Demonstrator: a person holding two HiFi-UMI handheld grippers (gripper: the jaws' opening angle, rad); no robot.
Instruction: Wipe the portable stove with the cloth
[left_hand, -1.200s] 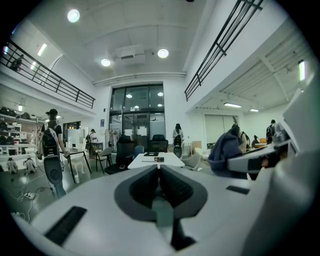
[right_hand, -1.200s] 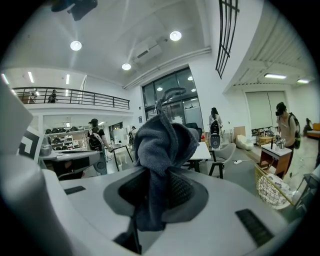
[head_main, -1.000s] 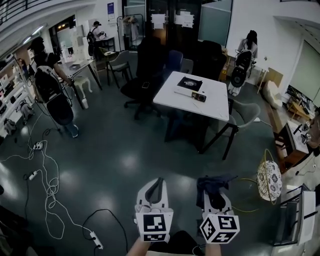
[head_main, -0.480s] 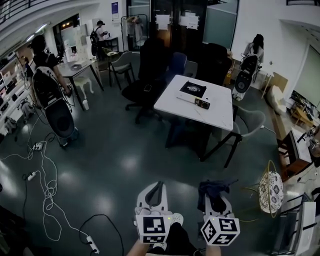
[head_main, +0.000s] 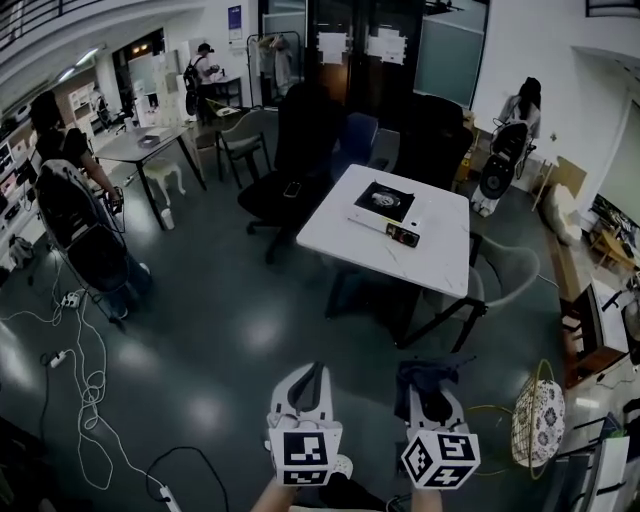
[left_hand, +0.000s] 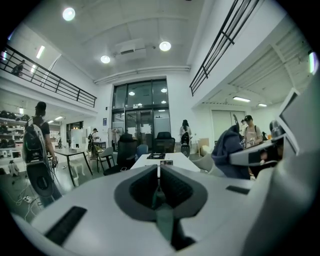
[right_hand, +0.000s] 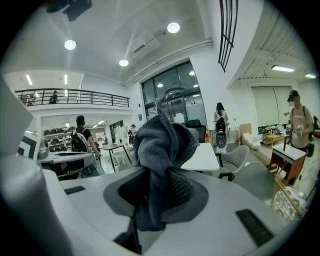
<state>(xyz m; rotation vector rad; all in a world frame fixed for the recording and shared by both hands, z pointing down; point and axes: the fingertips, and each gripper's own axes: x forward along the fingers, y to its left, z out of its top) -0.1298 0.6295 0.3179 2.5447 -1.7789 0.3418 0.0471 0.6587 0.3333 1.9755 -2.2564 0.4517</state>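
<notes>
Low at the left of the head view, our left gripper (head_main: 311, 383) hung above the dark floor (head_main: 230, 330) with its jaws pressed together and nothing between them. Ahead of it and a little to the right stood the white surface (head_main: 440, 240), well apart from both grippers. On it lay the portable stove (head_main: 384, 200), a dark square top on a pale body whose long axis we judged to run from far left to near right. Our right gripper (head_main: 432, 398) was clamped on the dark cloth (head_main: 422, 370), which bunched up above its jaws. We judged this gripper the nearer to the stove, which lay forward and slightly to its left. We could read no brand or label: the stove's markings and the sheets (head_main: 335, 42) on the far doors (head_main: 352, 75) were too small, and the cubes (head_main: 307, 452) bore only square markers
</notes>
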